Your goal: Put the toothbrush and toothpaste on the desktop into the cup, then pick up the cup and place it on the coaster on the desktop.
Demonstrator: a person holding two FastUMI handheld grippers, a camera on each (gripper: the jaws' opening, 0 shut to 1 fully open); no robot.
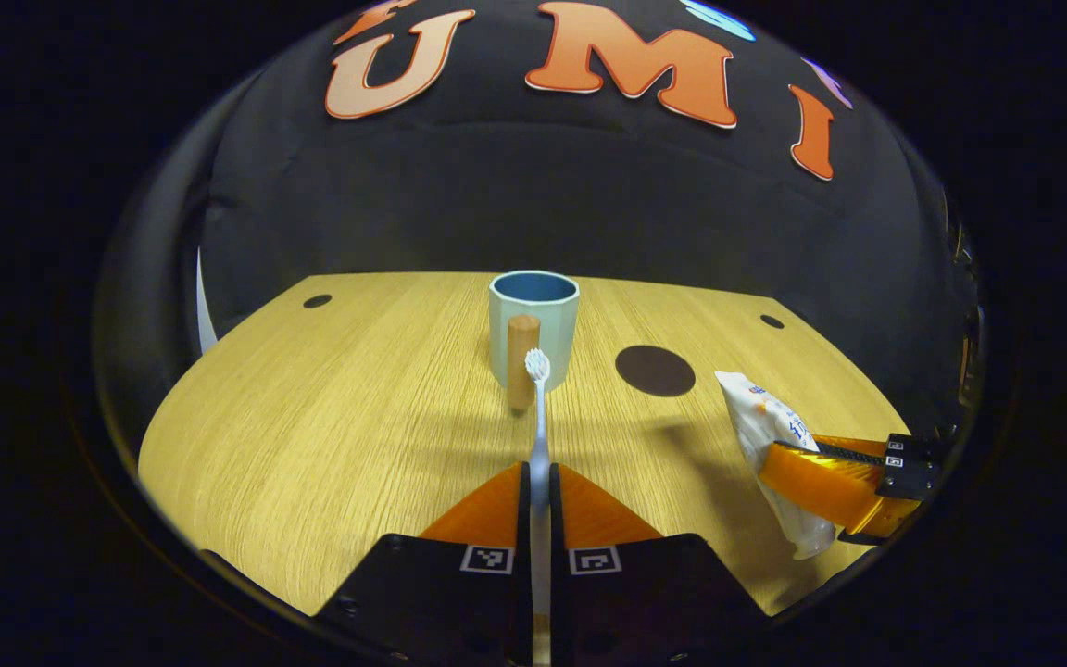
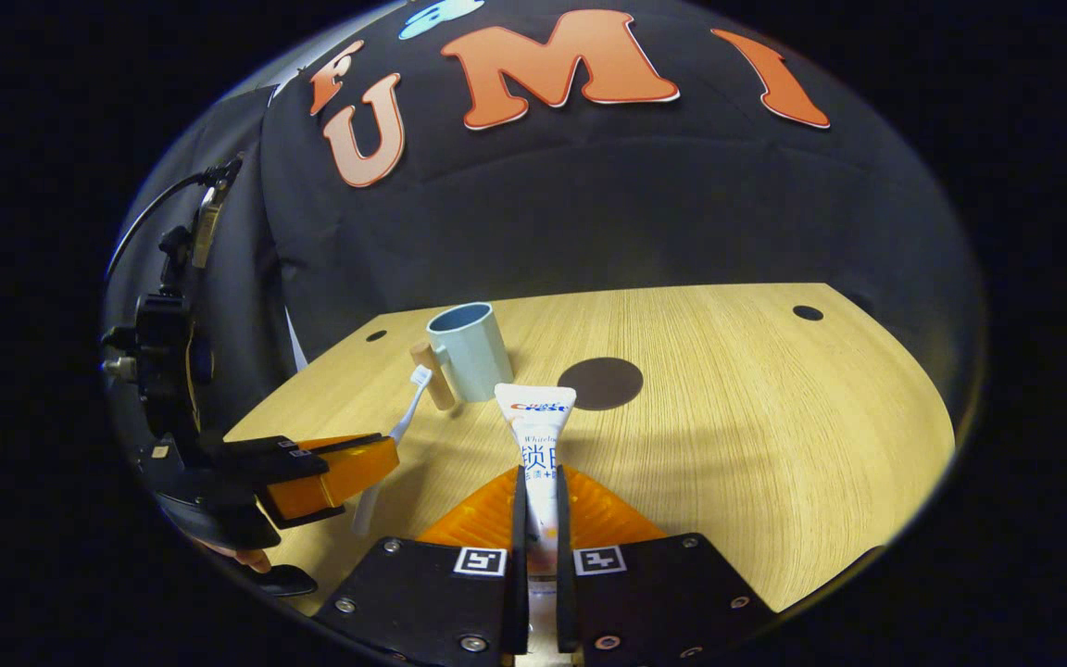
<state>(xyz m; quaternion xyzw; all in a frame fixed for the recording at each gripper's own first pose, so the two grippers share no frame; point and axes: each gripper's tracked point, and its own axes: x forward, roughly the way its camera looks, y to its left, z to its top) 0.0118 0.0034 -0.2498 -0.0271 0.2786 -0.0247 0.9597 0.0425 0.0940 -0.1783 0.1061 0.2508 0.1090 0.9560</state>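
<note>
With the left gripper [image 1: 538, 482] fingers clamped on the toothbrush [image 1: 539, 417] and the right gripper [image 2: 538, 491] fingers clamped on the toothpaste tube [image 2: 536, 435], both above the bench [image 1: 330, 417], you lower each item upright into the cup [image 1: 533, 324] beside the coaster [image 1: 655, 371].

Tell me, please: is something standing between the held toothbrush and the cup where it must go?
Nothing visible blocks it. The left gripper holds the toothbrush pointing at the cup, whose mouth is open. Only the cup's own handle faces the brush, below the rim.

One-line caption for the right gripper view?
Right tongs grip toothpaste, facing cup and coaster.
</note>
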